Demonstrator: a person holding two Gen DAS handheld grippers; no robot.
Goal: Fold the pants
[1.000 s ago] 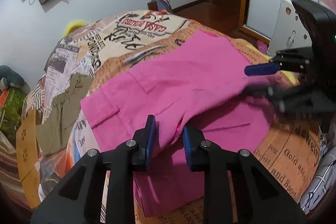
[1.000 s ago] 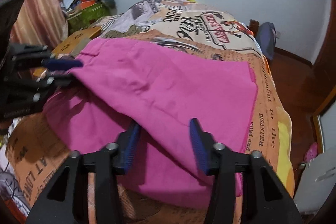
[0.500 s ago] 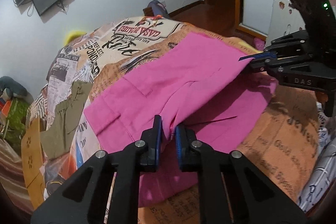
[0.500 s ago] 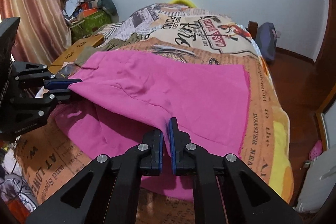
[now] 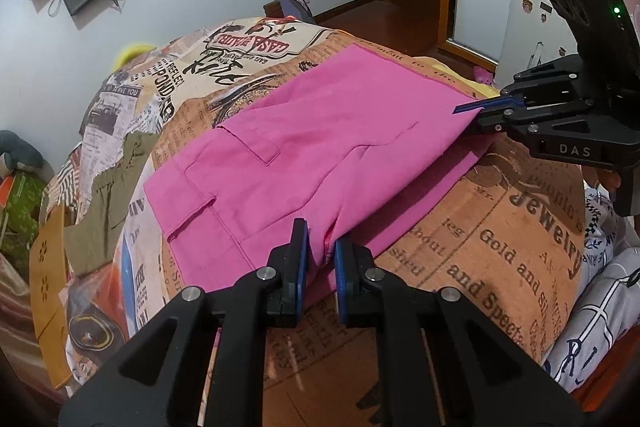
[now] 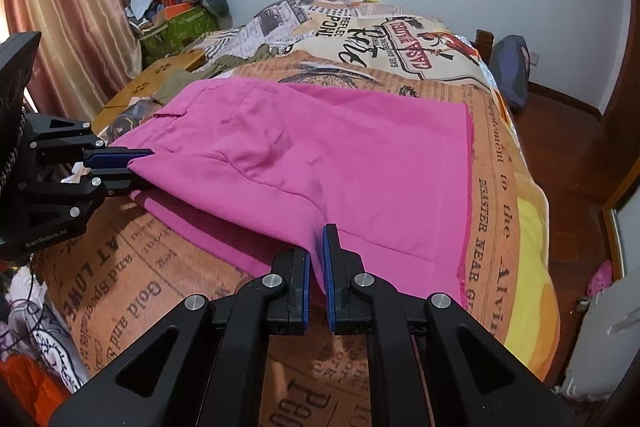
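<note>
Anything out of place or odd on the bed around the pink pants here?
Nothing looks damaged or spilled. Only oddity: a crumpled olive-green garment lies beside the pink pants on the bedspread, unrelated to the fold. Both grippers, left and right, pinch the near edge as expected.

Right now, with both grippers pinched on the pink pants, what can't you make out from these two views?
- Lower layer of the pink pants: covered by the lifted upper layer, both views.
- How much cloth the left gripper and right gripper hold: hidden between the pads.
- Near edge of the bed cover: blocked by the gripper bodies, cut off by the frame edge.
- Olive garment: partly under the pants, left wrist view.
</note>
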